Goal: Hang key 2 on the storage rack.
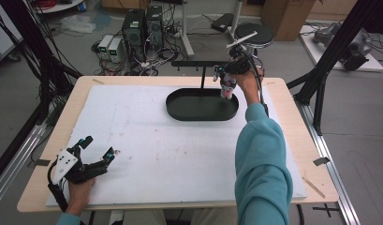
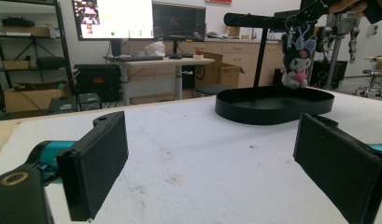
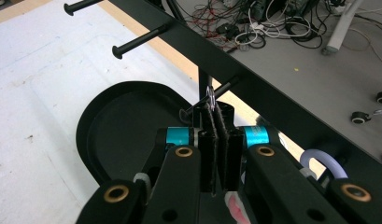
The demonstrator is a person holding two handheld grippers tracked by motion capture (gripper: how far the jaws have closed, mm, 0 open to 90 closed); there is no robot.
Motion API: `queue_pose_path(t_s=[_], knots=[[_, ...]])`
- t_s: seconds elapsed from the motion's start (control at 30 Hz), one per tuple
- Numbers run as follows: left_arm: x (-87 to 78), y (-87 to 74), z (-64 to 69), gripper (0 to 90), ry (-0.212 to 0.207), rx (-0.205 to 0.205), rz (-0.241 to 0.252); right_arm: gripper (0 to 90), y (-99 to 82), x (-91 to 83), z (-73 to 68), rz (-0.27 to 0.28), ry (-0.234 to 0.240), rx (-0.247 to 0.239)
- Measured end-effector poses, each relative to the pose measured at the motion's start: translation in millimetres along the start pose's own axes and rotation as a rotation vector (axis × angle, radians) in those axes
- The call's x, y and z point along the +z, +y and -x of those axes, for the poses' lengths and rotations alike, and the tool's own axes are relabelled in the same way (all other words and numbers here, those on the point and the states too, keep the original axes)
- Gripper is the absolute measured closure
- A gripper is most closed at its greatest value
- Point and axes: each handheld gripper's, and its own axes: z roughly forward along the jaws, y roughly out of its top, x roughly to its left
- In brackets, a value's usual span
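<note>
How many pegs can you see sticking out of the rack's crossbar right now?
3 in the right gripper view: one peg at the far end, a second peg next along, and a third peg by the right gripper. Others may be hidden behind it.

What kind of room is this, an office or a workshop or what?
Probably a research lab or workshop. Computer towers sit on the floor amid tangled cables, monitors glow above a desk, and cardboard boxes fill the shelving.

Computer towers [image 1: 142, 26], round stool [image 1: 254, 33]
</note>
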Motion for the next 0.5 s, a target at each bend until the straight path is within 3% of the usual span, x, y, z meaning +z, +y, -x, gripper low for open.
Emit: queue_pose_path(t_s=[0.5], knots=[[0.0, 0.0, 0.0, 10.5, 0.0, -0.001, 0.0, 87.5, -0.7, 3.7, 2.0, 0.001, -0.006, -0.002]])
